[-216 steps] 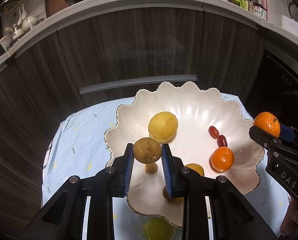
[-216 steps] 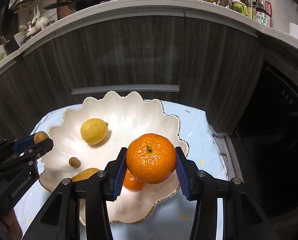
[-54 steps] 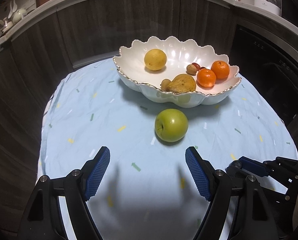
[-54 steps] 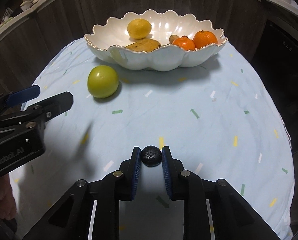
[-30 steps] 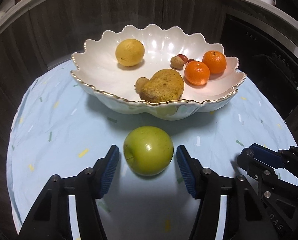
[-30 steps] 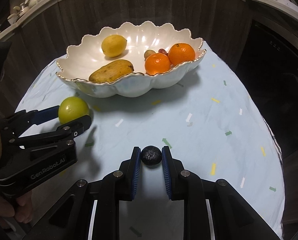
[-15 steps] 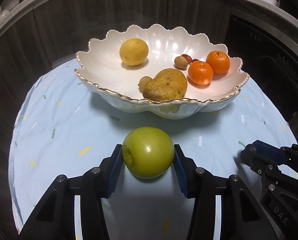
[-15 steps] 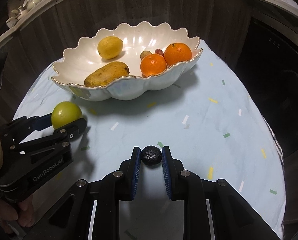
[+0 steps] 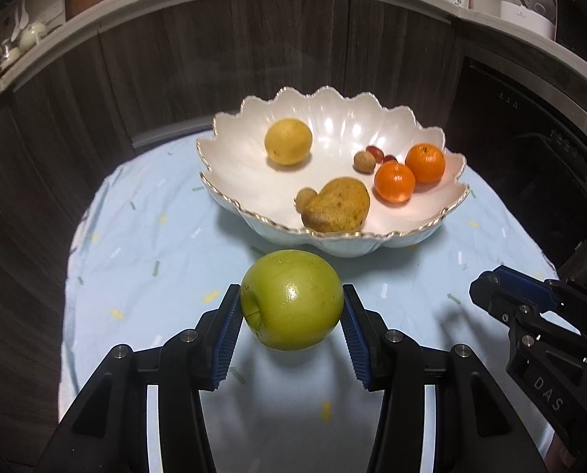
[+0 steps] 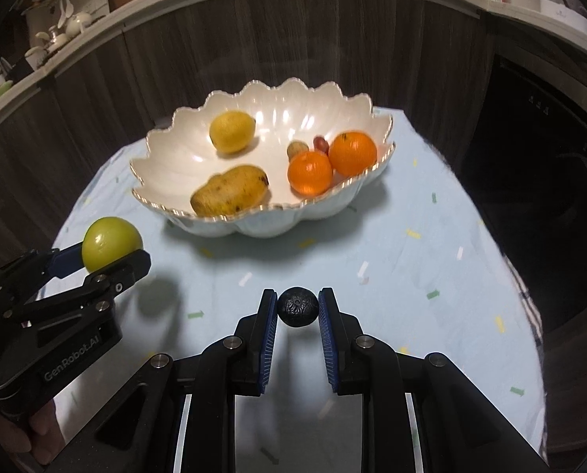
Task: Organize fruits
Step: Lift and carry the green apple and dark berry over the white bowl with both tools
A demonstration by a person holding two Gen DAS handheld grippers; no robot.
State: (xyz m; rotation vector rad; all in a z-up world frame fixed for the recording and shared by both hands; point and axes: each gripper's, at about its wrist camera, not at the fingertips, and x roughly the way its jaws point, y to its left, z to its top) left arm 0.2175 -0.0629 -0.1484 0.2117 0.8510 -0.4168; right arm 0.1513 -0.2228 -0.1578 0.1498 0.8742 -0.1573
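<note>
My left gripper (image 9: pixel 291 311) is shut on a green apple (image 9: pixel 291 299) and holds it above the tablecloth, in front of the white scalloped bowl (image 9: pixel 230 197). The apple also shows at the left in the right wrist view (image 10: pixel 111 242). My right gripper (image 10: pixel 297 309) is shut on a small black round fruit (image 10: pixel 297 307), also lifted, in front of the bowl (image 10: pixel 254 224). In the bowl lie a lemon (image 9: pixel 288 142), a yellow-brown mango (image 9: pixel 337 205), two oranges (image 9: pixel 395 182) (image 9: pixel 425 162), small brown fruits (image 9: pixel 363 161) and red grapes (image 9: pixel 376 152).
The bowl stands on a round table with a pale blue cloth (image 9: pixel 143 244). Dark wooden cabinets (image 9: pixel 214 59) curve behind it under a counter with bottles and pots. A dark appliance (image 10: pixel 538 149) is at the right. The right gripper's side shows in the left wrist view (image 9: pixel 530 307).
My left gripper closed on the green apple and lifted it off the cloth. My right gripper rose with the black fruit. Both views now look down on the bowl from higher.
</note>
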